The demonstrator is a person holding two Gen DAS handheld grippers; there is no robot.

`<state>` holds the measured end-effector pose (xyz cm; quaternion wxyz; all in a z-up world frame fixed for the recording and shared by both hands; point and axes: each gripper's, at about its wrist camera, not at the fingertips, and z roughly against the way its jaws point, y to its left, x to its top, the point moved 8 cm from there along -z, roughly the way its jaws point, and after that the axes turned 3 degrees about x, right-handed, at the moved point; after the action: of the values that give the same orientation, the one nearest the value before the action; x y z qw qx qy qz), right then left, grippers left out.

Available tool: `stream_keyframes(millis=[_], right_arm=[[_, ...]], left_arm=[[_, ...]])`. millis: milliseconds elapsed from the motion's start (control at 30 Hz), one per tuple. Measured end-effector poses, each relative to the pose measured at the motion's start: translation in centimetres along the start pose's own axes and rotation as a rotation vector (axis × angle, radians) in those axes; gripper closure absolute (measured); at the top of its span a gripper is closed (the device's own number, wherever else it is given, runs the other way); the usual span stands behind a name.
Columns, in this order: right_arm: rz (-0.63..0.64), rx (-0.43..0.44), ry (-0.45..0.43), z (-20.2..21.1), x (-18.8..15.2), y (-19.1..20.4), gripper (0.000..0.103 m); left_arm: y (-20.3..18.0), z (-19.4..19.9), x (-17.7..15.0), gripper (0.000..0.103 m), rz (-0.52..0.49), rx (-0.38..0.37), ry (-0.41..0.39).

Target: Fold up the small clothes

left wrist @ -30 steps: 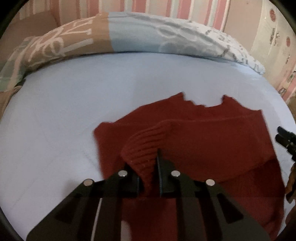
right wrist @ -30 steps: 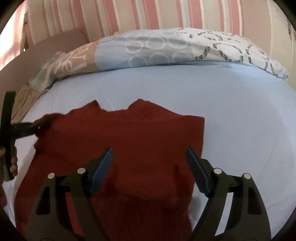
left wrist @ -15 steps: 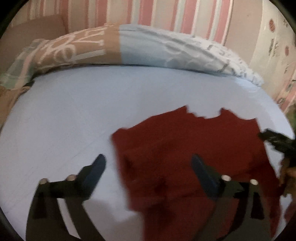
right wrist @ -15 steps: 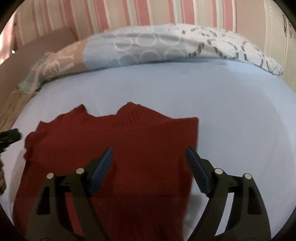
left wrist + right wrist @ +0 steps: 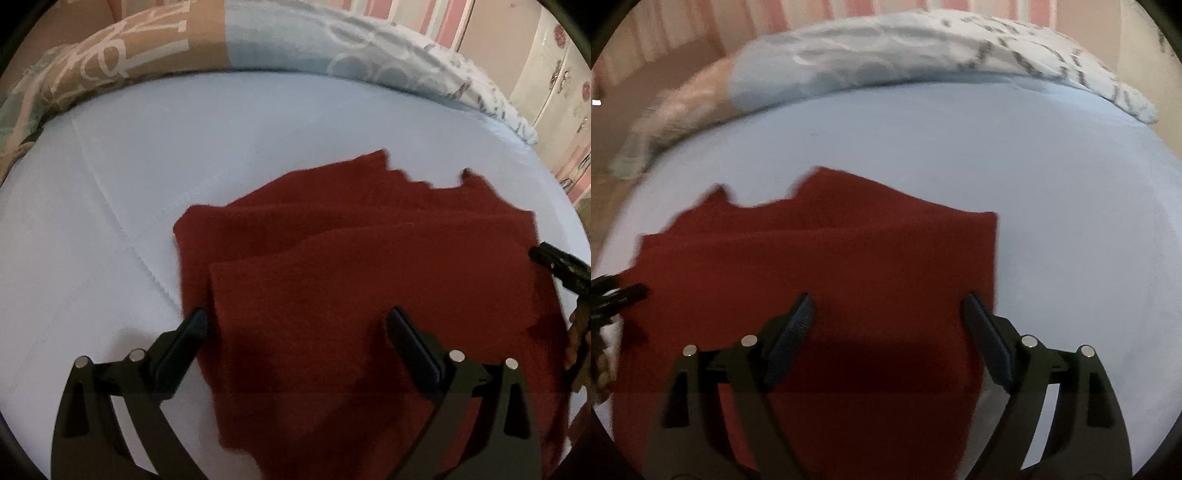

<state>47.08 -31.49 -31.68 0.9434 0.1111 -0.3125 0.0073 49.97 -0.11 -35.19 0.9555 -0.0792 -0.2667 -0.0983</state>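
The pale blue bed sheet [image 5: 184, 155] is filling most of both views, with a patterned duvet [image 5: 280, 55] bunching along its far edge under a pink-striped wall [image 5: 886, 5]. The dark red knitted sweater [image 5: 369, 266] is lying flat on the sheet, neckline pointing toward the duvet, one side panel folded in over the body. Over it, the left gripper [image 5: 295, 328] is hovering with its jaws spread wide and nothing between them, one fingertip [image 5: 195, 321] sitting right at the sweater's left edge. The right gripper [image 5: 886, 314] is hanging above the sweater's right part, jaws also gaping and empty, its outer finger [image 5: 979, 317] at the right hem line.
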Motion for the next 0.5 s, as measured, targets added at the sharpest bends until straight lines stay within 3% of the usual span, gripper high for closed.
stream_keyframes(millis=[167, 400, 500], right_arm=[[0.048, 0.105, -0.097, 6.8, -3.3, 4.2, 0.013], [0.110, 0.096, -0.074, 10.8, -8.4, 8.4, 0.012], [0.100, 0.112, -0.055, 11.5, -10.2, 9.1, 0.012]], left_arm=[[-2.8, 5.5, -3.8, 0.005, -0.014, -0.051, -0.106], [-5.8, 10.3, -11.5, 0.005, -0.047, -0.054, -0.078], [-6.0, 11.9, -13.2, 0.005, -0.044, -0.013, -0.098]])
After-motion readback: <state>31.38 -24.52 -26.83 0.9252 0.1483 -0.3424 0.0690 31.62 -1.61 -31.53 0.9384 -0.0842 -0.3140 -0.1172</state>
